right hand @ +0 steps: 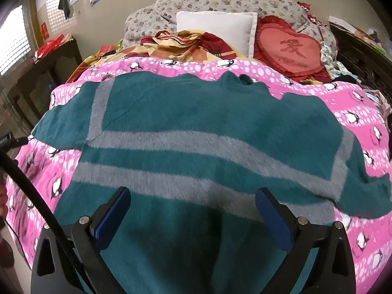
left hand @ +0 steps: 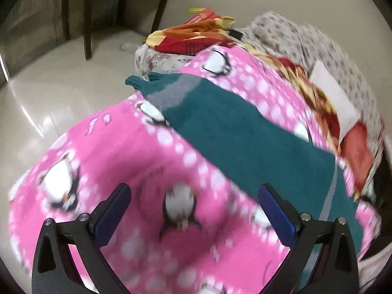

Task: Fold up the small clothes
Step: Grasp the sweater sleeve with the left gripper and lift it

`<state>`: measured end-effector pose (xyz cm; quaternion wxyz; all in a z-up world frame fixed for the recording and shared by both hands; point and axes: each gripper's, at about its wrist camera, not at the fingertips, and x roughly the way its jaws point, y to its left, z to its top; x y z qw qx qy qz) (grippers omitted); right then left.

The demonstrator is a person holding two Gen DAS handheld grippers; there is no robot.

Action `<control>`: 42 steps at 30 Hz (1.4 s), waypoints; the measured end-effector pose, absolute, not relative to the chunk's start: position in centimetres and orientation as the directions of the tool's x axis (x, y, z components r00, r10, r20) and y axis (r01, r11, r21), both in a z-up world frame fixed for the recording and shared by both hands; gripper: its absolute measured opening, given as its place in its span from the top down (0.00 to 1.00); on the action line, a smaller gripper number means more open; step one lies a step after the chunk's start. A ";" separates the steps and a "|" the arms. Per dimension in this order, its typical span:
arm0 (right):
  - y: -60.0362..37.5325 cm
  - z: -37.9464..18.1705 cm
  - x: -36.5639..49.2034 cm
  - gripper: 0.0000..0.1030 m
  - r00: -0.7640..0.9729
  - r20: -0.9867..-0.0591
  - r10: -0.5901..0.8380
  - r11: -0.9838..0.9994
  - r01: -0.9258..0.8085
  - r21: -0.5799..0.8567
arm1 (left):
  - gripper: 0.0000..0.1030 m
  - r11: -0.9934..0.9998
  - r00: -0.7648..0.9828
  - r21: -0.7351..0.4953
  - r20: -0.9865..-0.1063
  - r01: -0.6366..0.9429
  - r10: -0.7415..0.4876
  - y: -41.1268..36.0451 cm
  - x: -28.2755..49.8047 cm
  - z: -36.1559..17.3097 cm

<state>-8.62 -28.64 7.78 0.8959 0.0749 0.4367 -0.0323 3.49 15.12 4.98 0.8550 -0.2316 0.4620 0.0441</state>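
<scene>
A teal sweater with grey stripes (right hand: pixel 191 127) lies spread flat on a pink penguin blanket (right hand: pixel 362 225) on the bed, both sleeves out to the sides. My right gripper (right hand: pixel 192 210) is open and empty, over the sweater's lower body. In the left wrist view the sweater (left hand: pixel 240 142) runs from upper left to lower right, its left sleeve end at the blanket's edge. My left gripper (left hand: pixel 194 208) is open and empty, over the pink blanket (left hand: pixel 137 156) just left of the sweater.
A white pillow (right hand: pixel 215 28), a red heart cushion (right hand: pixel 291 49), a floral quilt (right hand: pixel 220 0) and a crumpled red-yellow cloth (right hand: pixel 181 41) lie at the head of the bed. A dark cabinet (right hand: pixel 49 73) stands left. A dark wooden table (left hand: pixel 98 0) stands on the tile floor.
</scene>
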 end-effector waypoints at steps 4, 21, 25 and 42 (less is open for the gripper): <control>-27.5 7.5 -7.9 0.00 0.610 -0.792 0.017 0.993 0.082 0.085 | 0.00 0.826 0.588 -0.446 -0.788 -0.345 -0.181 17.0 6.5 3.4; -31.5 7.5 -7.8 0.00 0.631 -0.776 0.026 0.980 0.137 0.144 | 0.87 0.872 0.721 -0.464 -0.657 -0.157 -0.220 11.0 7.9 9.7; -33.8 8.4 -8.5 0.00 0.656 -0.755 0.020 0.964 0.186 0.188 | 0.87 0.898 0.739 -0.439 -0.592 0.040 -0.322 3.6 5.9 14.4; -43.6 9.3 -13.0 0.00 0.663 -0.743 -0.090 0.894 0.382 0.232 | 0.57 0.746 0.371 -0.307 -0.717 0.591 -0.590 -24.9 -0.1 9.7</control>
